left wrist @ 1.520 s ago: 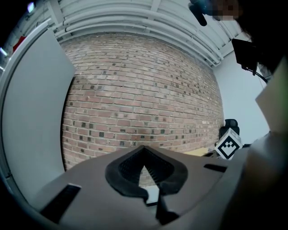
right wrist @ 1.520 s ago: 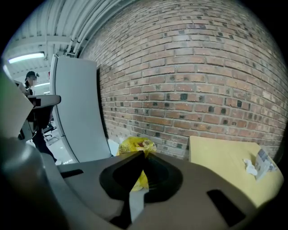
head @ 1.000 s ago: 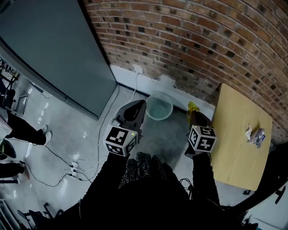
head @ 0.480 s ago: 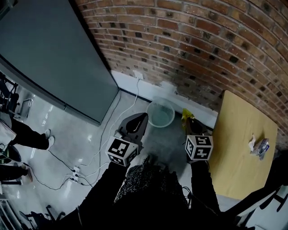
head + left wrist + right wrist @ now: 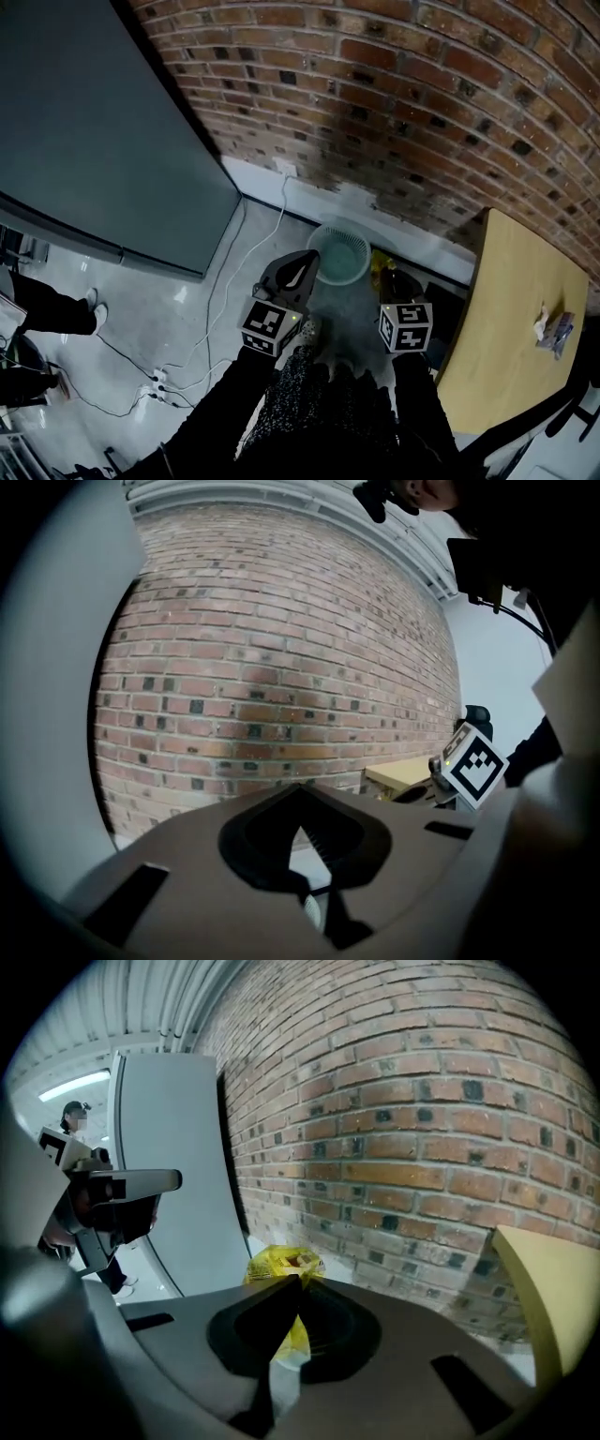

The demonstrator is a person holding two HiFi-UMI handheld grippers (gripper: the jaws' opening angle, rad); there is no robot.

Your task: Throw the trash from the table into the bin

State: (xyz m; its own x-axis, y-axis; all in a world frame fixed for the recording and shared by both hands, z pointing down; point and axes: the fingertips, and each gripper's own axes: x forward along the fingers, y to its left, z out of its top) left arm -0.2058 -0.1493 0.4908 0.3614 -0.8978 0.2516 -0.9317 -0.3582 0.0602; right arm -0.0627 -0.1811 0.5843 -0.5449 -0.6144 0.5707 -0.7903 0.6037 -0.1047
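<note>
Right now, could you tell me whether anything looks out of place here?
Nothing is spilled, but crumpled trash lies on the table, and a white cable trails over the floor near the bin.

The head camera looks steeply down from above at the foot of the brick wall (image 5: 422, 103), while the 2 cameras riding the left tongs (image 5: 302, 265) and right tongs (image 5: 390, 277) sit low, face that wall closely, and share it plus the worktop (image 5: 520, 319) edge.
</note>
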